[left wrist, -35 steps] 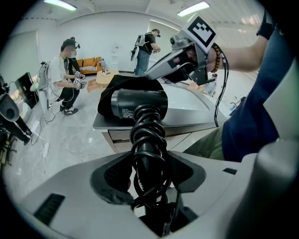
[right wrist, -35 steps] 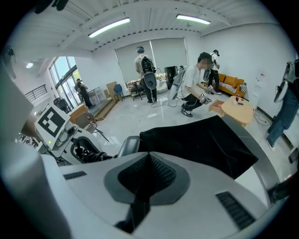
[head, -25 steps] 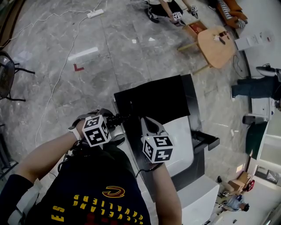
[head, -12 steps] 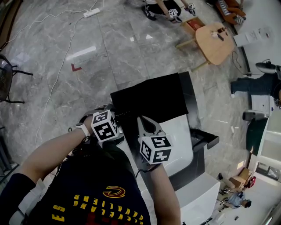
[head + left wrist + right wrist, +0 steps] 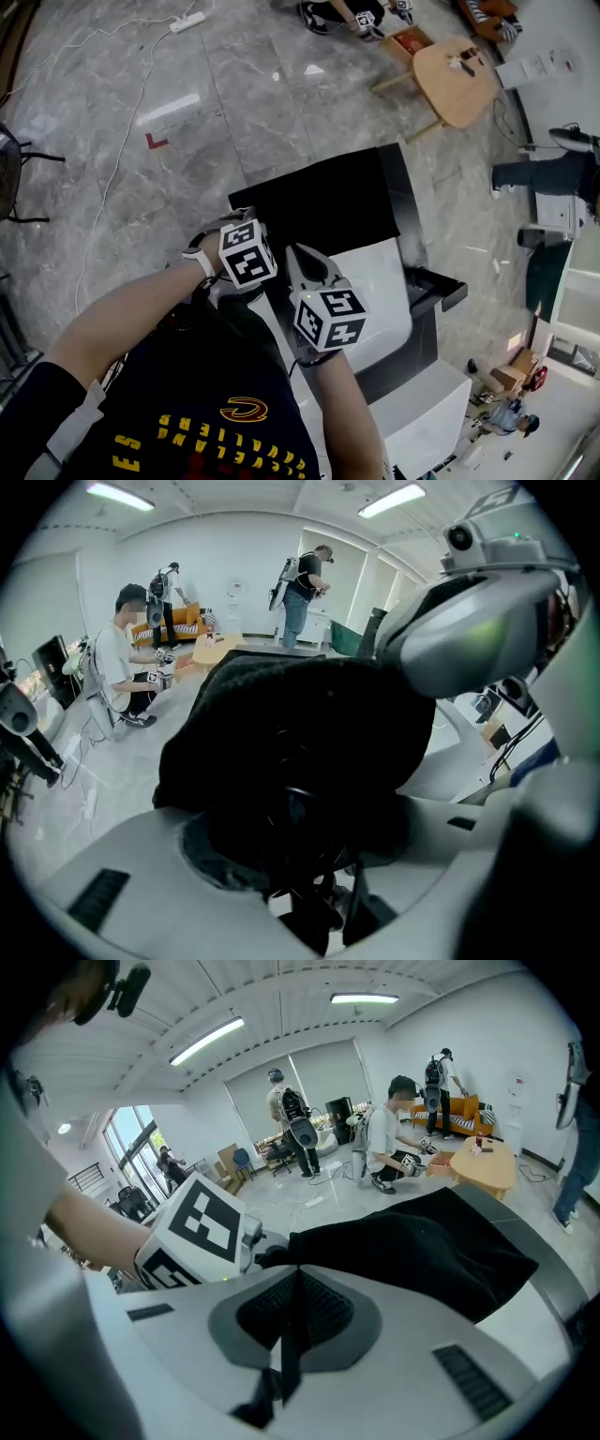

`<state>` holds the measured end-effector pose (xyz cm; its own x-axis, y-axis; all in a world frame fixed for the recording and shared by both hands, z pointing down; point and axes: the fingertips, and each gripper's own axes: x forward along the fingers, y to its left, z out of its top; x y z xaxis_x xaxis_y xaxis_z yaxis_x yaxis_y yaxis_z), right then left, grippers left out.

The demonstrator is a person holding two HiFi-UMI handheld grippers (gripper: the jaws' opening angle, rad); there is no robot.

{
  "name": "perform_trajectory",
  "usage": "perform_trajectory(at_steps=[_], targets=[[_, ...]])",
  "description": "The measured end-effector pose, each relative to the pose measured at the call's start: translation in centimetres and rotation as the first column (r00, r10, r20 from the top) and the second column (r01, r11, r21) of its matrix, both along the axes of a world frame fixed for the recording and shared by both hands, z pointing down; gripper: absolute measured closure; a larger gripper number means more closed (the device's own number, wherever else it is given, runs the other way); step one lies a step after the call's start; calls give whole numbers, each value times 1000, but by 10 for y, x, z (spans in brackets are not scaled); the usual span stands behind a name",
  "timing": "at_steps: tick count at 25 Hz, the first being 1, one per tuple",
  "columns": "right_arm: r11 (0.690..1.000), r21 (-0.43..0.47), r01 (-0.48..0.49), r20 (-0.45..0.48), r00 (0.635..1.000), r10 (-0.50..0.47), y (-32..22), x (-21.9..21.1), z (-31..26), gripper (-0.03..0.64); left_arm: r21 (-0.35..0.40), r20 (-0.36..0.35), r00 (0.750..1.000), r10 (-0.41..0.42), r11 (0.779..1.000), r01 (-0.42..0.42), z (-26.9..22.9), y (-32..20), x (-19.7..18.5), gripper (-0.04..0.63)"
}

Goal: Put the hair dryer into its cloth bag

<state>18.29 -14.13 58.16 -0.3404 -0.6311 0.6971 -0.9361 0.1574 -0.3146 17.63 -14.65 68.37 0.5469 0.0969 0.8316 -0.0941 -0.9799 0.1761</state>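
cloth bag (image 5: 319, 202) | black | spread flat | near edge bunched

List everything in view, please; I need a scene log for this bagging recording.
cloth bag: one, black, on the stand's far part
stand: one, white with black edges, in front of the person
round table: one, wooden, far right on the floor
power strip: one, white, far floor, cable attached
tape mark: one, red, on the floor
chair: one, black, left edge
other people: several, in the background
hair dryer: cannot be made out
left gripper: one, grey, shut on the bag's black cloth
right gripper: one, grey, shut on a thin black strip
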Motion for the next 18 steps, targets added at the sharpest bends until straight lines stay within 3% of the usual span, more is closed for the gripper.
perform_trajectory(at_steps=[10, 13, 18], targets=[[1000, -5, -16, -4, 1000, 16, 3, 4, 2, 607, 16, -43, 999, 18, 1000, -18, 5, 6, 10, 365], [1000, -1, -28, -6, 1000, 28, 3, 4, -1, 606, 1, -83, 996, 14, 1000, -14, -3, 9, -2, 251], [999, 14, -30, -10, 999, 31, 3, 7, -3, 607, -72, -160, 983, -94, 994, 83, -14, 8, -52, 212]])
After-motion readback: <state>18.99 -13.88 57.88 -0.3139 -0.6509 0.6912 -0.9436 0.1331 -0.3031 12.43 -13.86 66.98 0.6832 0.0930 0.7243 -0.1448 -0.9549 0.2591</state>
